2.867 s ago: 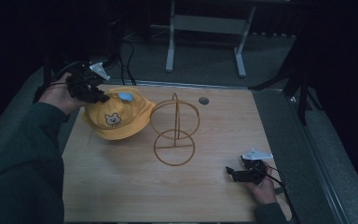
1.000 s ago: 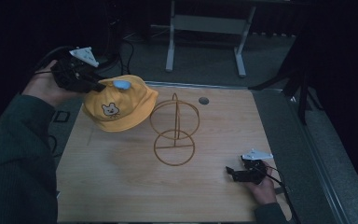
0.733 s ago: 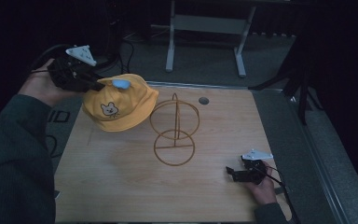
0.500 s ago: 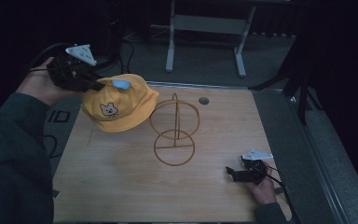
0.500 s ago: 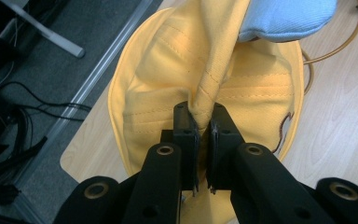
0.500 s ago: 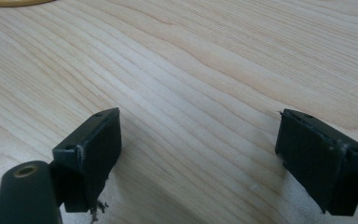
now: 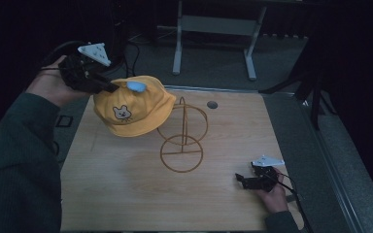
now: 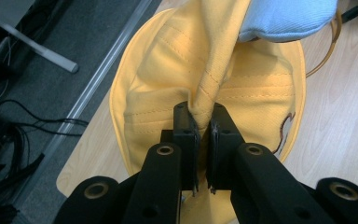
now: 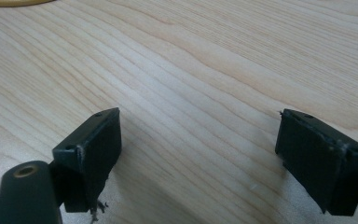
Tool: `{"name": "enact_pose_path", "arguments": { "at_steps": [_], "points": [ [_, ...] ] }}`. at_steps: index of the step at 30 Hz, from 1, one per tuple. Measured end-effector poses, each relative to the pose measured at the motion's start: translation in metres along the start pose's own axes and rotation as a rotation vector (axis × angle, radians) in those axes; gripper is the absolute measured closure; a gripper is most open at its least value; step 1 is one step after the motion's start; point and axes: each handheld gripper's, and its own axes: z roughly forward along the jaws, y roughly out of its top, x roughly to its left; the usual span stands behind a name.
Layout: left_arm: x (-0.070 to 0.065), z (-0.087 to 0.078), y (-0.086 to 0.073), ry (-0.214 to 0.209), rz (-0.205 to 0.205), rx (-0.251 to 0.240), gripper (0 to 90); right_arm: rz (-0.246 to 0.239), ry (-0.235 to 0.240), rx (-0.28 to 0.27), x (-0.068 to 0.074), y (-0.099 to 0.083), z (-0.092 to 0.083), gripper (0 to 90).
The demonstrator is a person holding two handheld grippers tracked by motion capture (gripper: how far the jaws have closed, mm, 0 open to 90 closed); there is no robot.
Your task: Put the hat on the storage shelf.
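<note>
Right tongs (image 7: 246, 181) sit wide open, low on the light wood tabletop (image 7: 126, 194) near its right corner. Left tongs (image 8: 202, 122) pinch a fold of the yellow hat (image 7: 131, 107), bear face and blue ear, held above the tabletop's far left beside a wire stand (image 7: 182, 136). Dark room, grey floor behind.

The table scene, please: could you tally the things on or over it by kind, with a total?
Yellow hat, held up in the left gripper: 1
Wire hat stand: 1
Grippers, counting the right gripper resting open on the table: 2
Total: 4
</note>
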Motion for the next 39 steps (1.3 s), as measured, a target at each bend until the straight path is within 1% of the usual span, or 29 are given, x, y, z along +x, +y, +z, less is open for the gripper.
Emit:
{"name": "enact_pose_path", "arguments": {
  "at_steps": [4,10,15,17,21,24,27,33,35,36,37,39],
  "points": [
    [-0.001,0.002,0.008,-0.008,0.006,-0.017,84.2,0.000,0.000,0.000,0.000,0.000,0.000,14.2],
    [-0.005,0.010,0.024,-0.016,0.016,-0.024,84.2,0.000,-0.001,0.000,0.000,0.000,0.000,14.2],
    [-0.008,0.020,0.037,-0.031,0.041,-0.033,84.2,0.000,0.000,0.000,0.000,0.000,0.000,14.2],
    [-0.010,0.023,0.043,-0.037,0.042,-0.035,84.2,0.000,0.000,0.000,0.000,0.000,0.000,14.2],
    [-0.015,0.030,0.055,-0.044,0.061,-0.038,84.0,-0.001,0.001,0.000,0.000,0.000,0.000,14.2],
    [-0.020,0.038,0.063,-0.054,0.072,-0.049,84.0,-0.002,0.002,0.001,0.000,0.000,0.000,14.2],
    [-0.024,0.048,0.071,-0.064,0.083,-0.044,83.6,-0.002,0.001,0.001,0.000,0.000,0.000,14.2],
    [-0.031,0.071,0.082,-0.089,0.090,-0.038,82.0,-0.003,0.001,0.000,0.000,0.000,0.000,14.2],
    [-0.035,0.080,0.085,-0.091,0.098,-0.033,80.8,-0.003,0.001,-0.001,0.000,0.000,0.000,14.2],
    [-0.037,0.084,0.087,-0.094,0.091,-0.037,80.3,-0.004,0.001,0.001,0.000,0.000,0.000,14.2],
    [-0.039,0.089,0.089,-0.091,0.094,-0.039,79.7,-0.004,0.001,-0.001,0.000,0.000,0.000,14.2],
    [-0.043,0.097,0.092,-0.065,0.087,-0.059,77.3,-0.004,0.001,-0.001,0.000,0.000,0.000,14.2]
  ]
}}
